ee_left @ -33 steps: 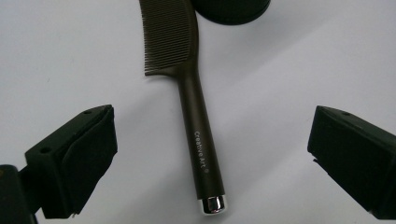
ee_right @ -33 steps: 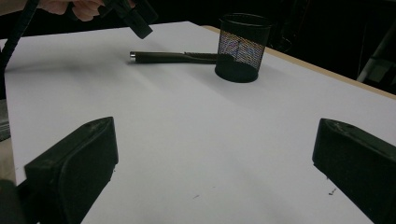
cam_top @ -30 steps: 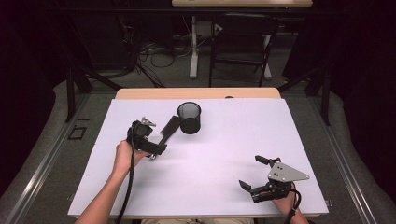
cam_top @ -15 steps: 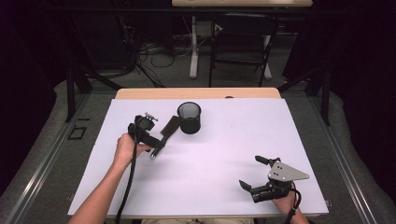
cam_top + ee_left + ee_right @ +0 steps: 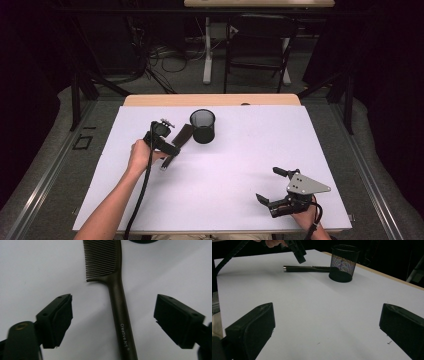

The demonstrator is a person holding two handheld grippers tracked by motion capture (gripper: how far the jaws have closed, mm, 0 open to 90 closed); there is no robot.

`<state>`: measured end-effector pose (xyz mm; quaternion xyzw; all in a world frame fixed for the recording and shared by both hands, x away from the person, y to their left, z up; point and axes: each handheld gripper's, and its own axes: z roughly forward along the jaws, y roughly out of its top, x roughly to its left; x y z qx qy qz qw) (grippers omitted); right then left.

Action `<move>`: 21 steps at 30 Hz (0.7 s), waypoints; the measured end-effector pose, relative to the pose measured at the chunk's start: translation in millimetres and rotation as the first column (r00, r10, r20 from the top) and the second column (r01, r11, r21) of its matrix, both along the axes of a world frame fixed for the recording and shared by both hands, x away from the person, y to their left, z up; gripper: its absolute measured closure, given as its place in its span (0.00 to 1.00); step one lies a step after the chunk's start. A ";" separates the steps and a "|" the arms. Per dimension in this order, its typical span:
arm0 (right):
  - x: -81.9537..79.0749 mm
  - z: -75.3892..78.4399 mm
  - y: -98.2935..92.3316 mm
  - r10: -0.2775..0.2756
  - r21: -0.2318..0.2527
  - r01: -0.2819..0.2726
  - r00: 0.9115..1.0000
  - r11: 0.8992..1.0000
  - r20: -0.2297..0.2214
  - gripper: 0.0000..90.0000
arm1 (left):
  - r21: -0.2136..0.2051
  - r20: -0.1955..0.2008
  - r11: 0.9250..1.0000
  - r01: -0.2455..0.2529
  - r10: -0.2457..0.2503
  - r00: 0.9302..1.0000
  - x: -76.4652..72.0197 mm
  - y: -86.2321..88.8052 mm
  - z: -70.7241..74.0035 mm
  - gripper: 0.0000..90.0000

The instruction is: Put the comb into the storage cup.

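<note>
A: Where the white table (image 5: 235, 200) is read from left to right, what is item one?

B: Item one: left gripper (image 5: 167, 150), held in a hand (image 5: 140, 156) that comes up from the near left edge, black cable trailing back along the forearm. It hangs over the comb's handle. In the left gripper view the jaws stand either side of that handle, well clear of it, pads touching nothing. They have just been closing, with the handle between them, and a wide gap remains.

A: Item two?

B: Comb (image 5: 117, 302), dark, lying flat on the table. Handle toward the person, teeth toward the far side; white lettering "Creative Art" on the handle. In the high view it lies aslant, its toothed end just beside the cup. In the right gripper view its far end meets the cup's foot; I cannot tell whether they touch.

A: Item three?

B: Cup (image 5: 203, 126), black mesh, round, upright, on the far half of the table, left of centre.

A: Item four?

B: Right gripper (image 5: 271, 187), near right corner, well apart from the rest, grey three-cornered plate on top. Jaws wide apart, nothing between them but bare table. Its own view looks across at the cup, the comb and the left gripper (image 5: 298, 251).
</note>
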<state>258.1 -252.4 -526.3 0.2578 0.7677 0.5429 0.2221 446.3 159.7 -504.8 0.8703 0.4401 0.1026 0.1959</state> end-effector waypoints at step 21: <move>0.6 -0.6 0.8 0.008 -0.010 -0.008 1.000 1.000 -0.005 0.00 | 0.034 -0.124 0.999 0.004 0.000 0.992 20.8 -16.6 -9.1 0.66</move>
